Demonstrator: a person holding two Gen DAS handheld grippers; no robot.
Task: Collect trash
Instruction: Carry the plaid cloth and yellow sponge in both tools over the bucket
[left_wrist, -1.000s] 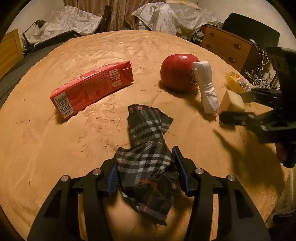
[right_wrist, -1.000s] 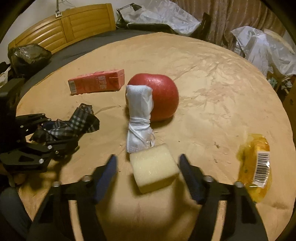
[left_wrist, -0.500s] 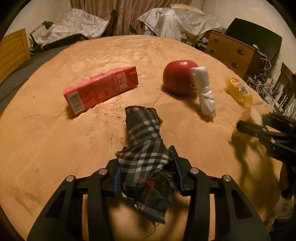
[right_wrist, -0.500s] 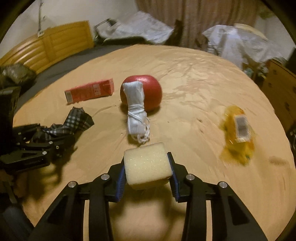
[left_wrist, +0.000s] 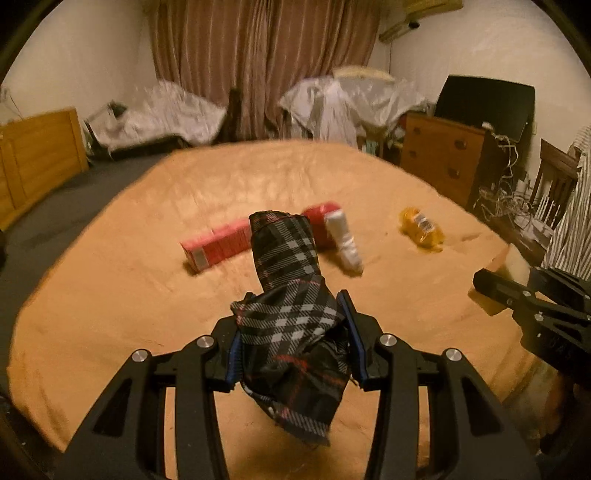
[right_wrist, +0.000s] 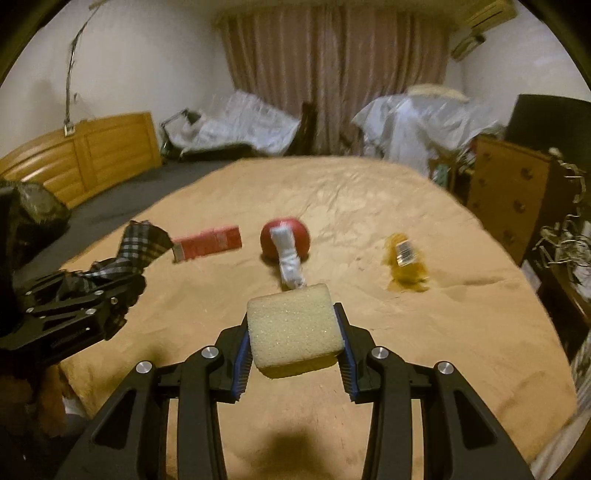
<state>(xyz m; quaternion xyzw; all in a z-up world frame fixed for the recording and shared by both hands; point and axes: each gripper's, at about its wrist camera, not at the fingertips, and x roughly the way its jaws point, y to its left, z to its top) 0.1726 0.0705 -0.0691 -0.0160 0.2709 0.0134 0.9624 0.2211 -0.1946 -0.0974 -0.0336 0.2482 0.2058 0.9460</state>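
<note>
Left wrist view showed the left gripper (left_wrist: 293, 334) clamped on a dark plaid scrap of cloth (left_wrist: 291, 295), its blue pads pressed into the bunched middle — the jaws had just been closing on it. The cloth's long axis ran along the fingers: one end stood up and pointed away from the camera, the frayed end hung below the jaws, clear of the tan bedspread (left_wrist: 110, 288).

Right wrist view showed the right gripper (right_wrist: 291, 332) gripping a pale yellow foam sponge block (right_wrist: 293, 330), squeezed between both pads after its jaws had likewise just been closing. The block lay broadside across the jaws, lifted off the bedspread.

With both tools loaded, the next move probably depended on a bin, and none was visible in either view. What remained lay beyond the sponge block: a white rolled cloth tied with string (right_wrist: 290, 260) just past it, long axis pointing away toward the red apple (right_wrist: 286, 240) it leaned on; a red drink carton (right_wrist: 207, 247) to the left of the apple, long axis crosswise; a crumpled yellow plastic wrapper (right_wrist: 404, 264) well to its right. The right gripper seemed nearer the wrapper and the roll, the left nearer the carton.
</note>
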